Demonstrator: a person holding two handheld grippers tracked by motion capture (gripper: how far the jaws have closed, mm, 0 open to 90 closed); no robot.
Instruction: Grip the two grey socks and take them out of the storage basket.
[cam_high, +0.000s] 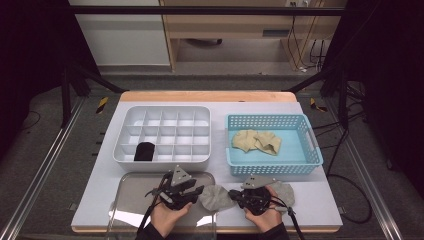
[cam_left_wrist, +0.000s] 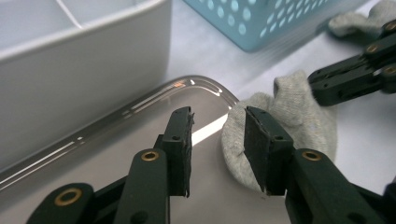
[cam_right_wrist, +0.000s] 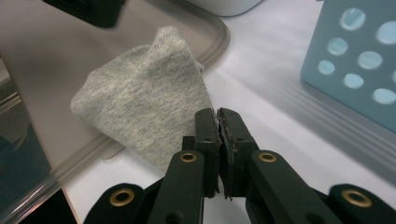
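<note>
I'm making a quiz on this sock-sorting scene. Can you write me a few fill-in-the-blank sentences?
1. The beige socks lie in the ____ basket.
2. One compartment of the white organizer holds a ____ item.
3. The left gripper has its jaws ____.
4. The sock by the right gripper is ____.

Missing words: blue; black; open; grey

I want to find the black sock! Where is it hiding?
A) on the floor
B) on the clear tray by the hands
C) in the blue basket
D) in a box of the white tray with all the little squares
D: the black sock sits in a front-left compartment of the white tray, while the blue basket holds tan socks and a grey sock lies by the hands.
</note>
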